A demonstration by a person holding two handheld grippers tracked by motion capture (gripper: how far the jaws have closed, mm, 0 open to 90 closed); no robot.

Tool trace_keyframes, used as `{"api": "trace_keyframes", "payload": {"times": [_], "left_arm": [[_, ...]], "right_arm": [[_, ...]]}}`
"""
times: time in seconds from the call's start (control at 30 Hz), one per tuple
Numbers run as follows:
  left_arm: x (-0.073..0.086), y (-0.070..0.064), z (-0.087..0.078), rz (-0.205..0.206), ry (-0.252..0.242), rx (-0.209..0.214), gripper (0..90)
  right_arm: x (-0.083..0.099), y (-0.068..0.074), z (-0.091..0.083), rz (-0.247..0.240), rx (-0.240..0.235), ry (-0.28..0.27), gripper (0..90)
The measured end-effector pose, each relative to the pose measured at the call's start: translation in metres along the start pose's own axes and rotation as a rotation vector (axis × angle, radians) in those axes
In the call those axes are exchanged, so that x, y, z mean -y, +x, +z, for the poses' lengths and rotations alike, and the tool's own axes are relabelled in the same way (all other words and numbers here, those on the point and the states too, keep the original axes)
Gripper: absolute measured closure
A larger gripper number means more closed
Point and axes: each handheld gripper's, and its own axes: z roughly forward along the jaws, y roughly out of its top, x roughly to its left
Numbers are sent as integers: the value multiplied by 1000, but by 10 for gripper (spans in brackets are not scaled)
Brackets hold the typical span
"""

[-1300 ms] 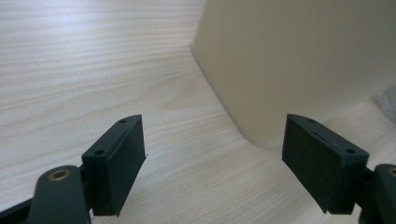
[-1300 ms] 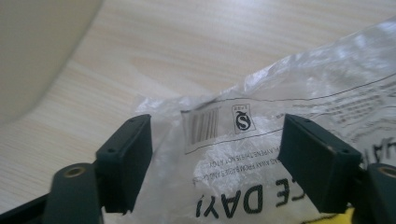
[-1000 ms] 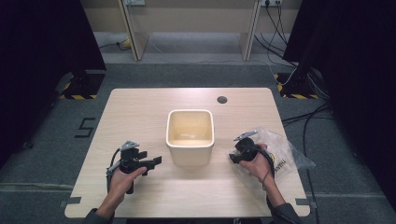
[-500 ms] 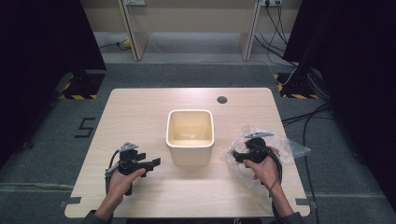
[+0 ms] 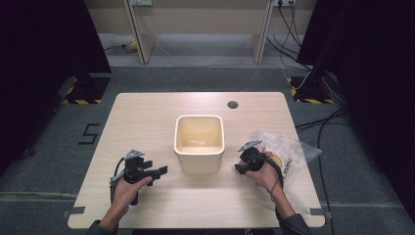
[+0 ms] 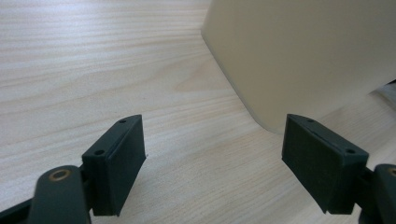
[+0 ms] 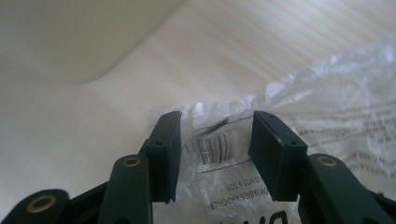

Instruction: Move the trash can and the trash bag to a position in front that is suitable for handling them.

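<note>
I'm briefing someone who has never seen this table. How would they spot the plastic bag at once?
Start at the wooden table, then find the cream tub near its middle. The bag lies to the tub's right, at the right claw, whose jaws stand open around its barcoded corner. It is the table's one crinkled, see-through thing, printed with black text.

Tub [image 5: 199, 143] at table [image 5: 147, 117] centre, plastic bag [image 5: 284, 154] right of it, table hole [image 5: 233, 105] behind.

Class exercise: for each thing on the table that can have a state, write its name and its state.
Cream tub: upright, open-topped, looks empty.
Plastic bag: lying crumpled, its edge between the right jaws.
Left gripper: open, holding nothing.
Right gripper: open around the bag's edge.
</note>
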Motion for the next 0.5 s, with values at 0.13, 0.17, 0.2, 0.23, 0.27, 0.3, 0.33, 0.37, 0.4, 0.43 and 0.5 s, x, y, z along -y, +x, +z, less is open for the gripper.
{"api": "trace_keyframes", "payload": {"times": [0.13,0.17,0.2,0.23,0.27,0.3,0.33,0.37,0.4,0.43,0.5], "left_arm": [[0,1,0,4,3,-7,211],[1,1,0,5,4,-8,211],[1,1,0,4,4,-8,211],[1,1,0,9,4,-8,211],[1,1,1,8,6,-7,211],[1,0,1,9,6,-6,211],[1,0,1,9,6,-6,211],[1,0,2,12,10,-4,211],[1,-1,2,13,12,-4,211],[1,-1,3,14,12,-3,211],[1,-2,3,18,13,0,211]], "right_arm": [[5,5,-6,-177,-95,12,563],[9,7,-12,-278,-118,21,552],[9,7,-12,-278,-118,21,552],[13,4,-23,-269,-114,6,465],[14,2,-28,-220,-109,-12,412],[15,-2,-35,-114,-100,-46,347],[15,-2,-35,-114,-100,-46,347],[15,-5,-39,-45,-89,-60,305],[14,-10,-43,82,-47,-75,265],[13,-13,-44,191,-9,-78,241],[6,-20,-36,351,66,-107,226]]}}
